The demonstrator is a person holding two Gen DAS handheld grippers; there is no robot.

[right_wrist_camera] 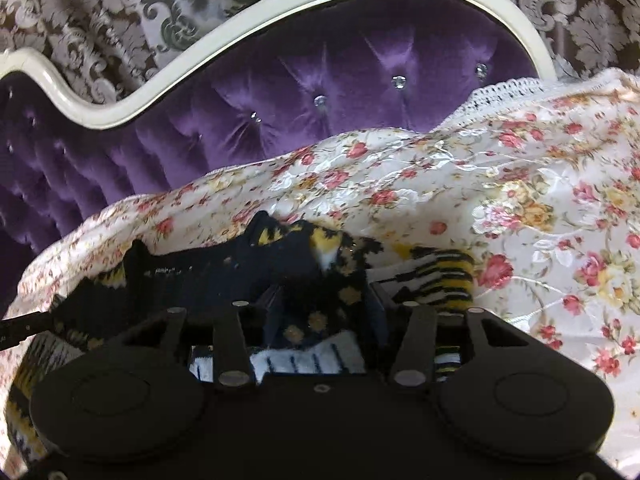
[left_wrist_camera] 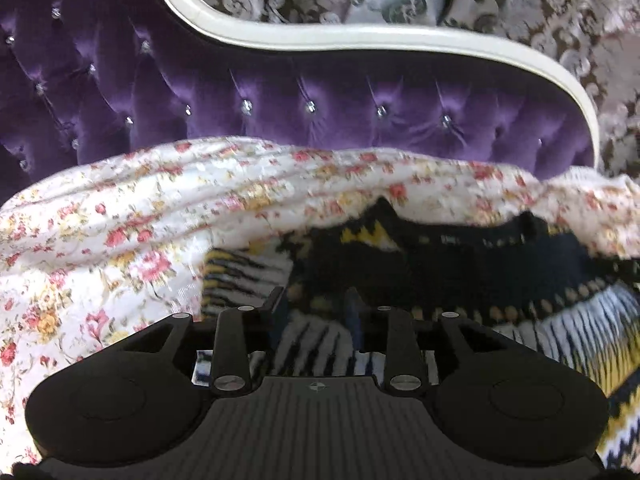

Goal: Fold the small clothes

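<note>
A navy, yellow and white patterned knit garment (left_wrist_camera: 460,264) lay crumpled on a floral satin bedspread (left_wrist_camera: 120,240). The left gripper (left_wrist_camera: 314,300) and right gripper (right_wrist_camera: 322,300) each pinched its fabric. Behind stood a purple tufted velvet headboard (right_wrist_camera: 320,80).

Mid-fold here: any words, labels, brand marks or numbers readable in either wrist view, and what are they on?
Nothing can be read.
A short row of pale marks on the dark band of the knit garment: too small and blurred to read.
The same band in the left wrist view: smeared dashes only.
A small round emblem on the left gripper body: no letters legible.
</note>
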